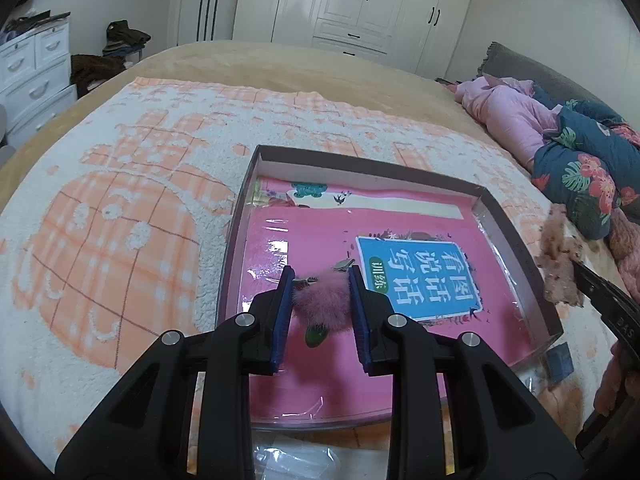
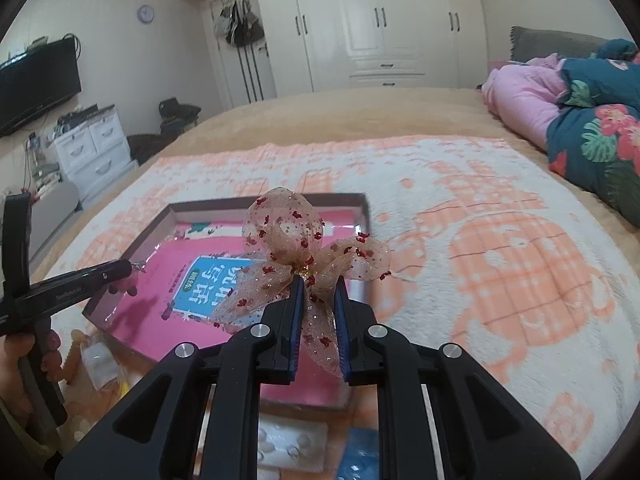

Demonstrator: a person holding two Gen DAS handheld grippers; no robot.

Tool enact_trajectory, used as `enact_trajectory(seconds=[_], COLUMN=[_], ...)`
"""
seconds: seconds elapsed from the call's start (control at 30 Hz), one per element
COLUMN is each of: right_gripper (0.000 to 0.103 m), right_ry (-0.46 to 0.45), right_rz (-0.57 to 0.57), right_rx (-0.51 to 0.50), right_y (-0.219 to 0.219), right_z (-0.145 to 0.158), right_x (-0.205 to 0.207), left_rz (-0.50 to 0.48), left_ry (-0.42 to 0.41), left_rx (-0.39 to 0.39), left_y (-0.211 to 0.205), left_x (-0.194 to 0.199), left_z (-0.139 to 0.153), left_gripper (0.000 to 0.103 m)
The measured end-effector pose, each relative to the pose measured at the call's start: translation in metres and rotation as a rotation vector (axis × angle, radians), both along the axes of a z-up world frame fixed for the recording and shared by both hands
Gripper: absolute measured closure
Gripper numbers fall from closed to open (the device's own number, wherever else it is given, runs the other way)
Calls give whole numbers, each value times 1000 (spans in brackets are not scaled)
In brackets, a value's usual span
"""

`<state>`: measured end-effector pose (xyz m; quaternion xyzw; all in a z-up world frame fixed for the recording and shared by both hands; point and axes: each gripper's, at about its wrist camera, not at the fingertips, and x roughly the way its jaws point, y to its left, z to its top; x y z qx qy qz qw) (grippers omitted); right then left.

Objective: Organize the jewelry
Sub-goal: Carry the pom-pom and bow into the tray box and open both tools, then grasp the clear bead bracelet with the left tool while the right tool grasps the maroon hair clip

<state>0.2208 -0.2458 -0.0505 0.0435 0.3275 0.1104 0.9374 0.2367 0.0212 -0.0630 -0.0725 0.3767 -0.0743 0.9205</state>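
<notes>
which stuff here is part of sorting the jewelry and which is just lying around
Part of the job:
- pink fluffy clip, in the left gripper
- sheer bow, in the right gripper
- shallow box

Lying about:
- pink book
- floral quilt
- patterned blanket

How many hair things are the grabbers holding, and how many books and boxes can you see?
Fluffy pink hair clip: 1
Sparkly bow: 1
Pink book: 1
Box: 1
Total: 4
</notes>
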Motion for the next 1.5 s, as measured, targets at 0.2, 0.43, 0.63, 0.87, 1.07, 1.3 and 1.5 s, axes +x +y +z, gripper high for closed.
enact_trajectory(seconds=[0.2, 0.43, 0.63, 0.87, 1.07, 1.3, 1.5], right_gripper=[88, 82, 71, 44, 24, 17, 16], right_ry=[46, 73, 77, -11, -94, -141, -156], right_rz=[18, 8, -4, -30, -42, -33, -23], right_rx=[-20, -18, -1, 23, 38, 29, 27], right_y=[18, 20, 15, 5, -3, -5, -8], right_z=[-12, -26, -29, -15, -1, 10, 17], right_x=[19, 23, 21, 5, -13, -30, -44], left_rz=[-11, -22, -32, -13, 24, 30, 46], left_ry=[10, 18, 2, -62, -136, -198, -236], left_rx=[7, 5, 0, -14, -33, -41, -40], left_y=[-2, -3, -6, -3, 3, 5, 9], left_x=[1, 1, -5, -20, -37, -59, -75], left_z=[-5, -9, -7, 8, 26, 41, 53], left_gripper=[83, 83, 74, 48, 24, 12, 12])
